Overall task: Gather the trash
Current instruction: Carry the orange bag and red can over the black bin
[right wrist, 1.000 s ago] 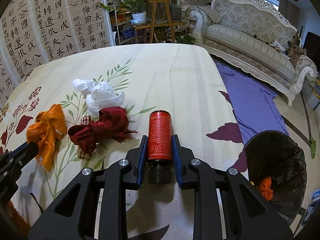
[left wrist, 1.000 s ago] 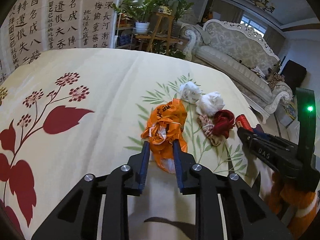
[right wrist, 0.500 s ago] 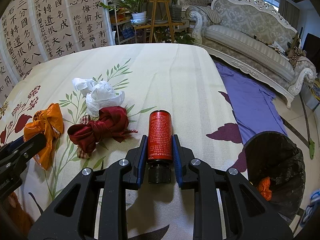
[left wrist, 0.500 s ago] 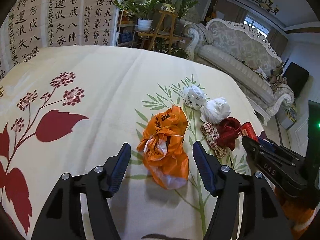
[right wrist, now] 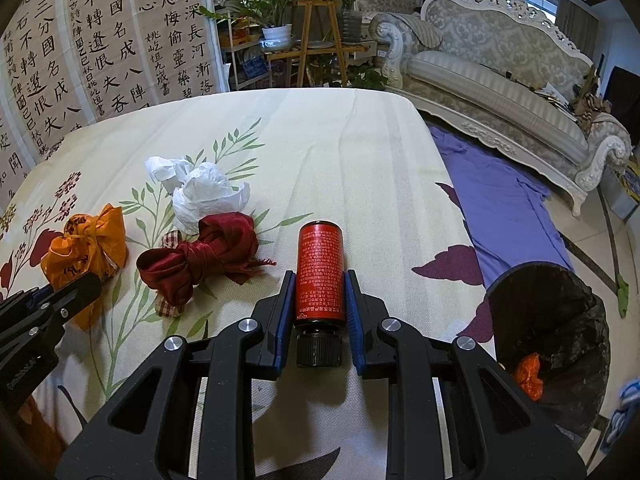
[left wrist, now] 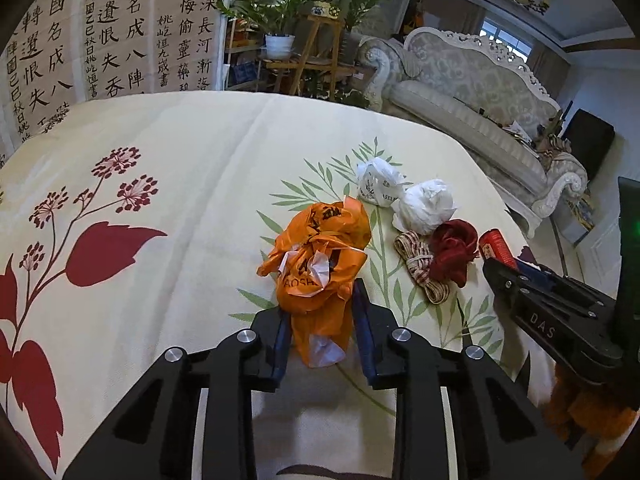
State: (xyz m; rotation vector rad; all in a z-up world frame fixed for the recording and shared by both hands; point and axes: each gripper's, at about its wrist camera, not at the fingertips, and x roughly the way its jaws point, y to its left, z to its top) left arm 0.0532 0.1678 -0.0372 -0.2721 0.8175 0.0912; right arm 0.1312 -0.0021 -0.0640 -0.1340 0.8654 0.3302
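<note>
Our left claw (left wrist: 320, 312) was closing on the orange bag (left wrist: 320, 256), its pads against the bag's lower sides, on the floral cloth of the counter (left wrist: 160, 152). Our right claw (right wrist: 320, 300) was clamped on the red bottle (right wrist: 320, 272), which lay on the counter with its black cap toward us. Between bag and bottle lay a red ribbon (right wrist: 204, 256), a checked ribbon (left wrist: 420, 268) and two white wads (left wrist: 424, 208). A black bin (right wrist: 560, 312) stood below the counter's right edge, with orange trash inside.
</note>
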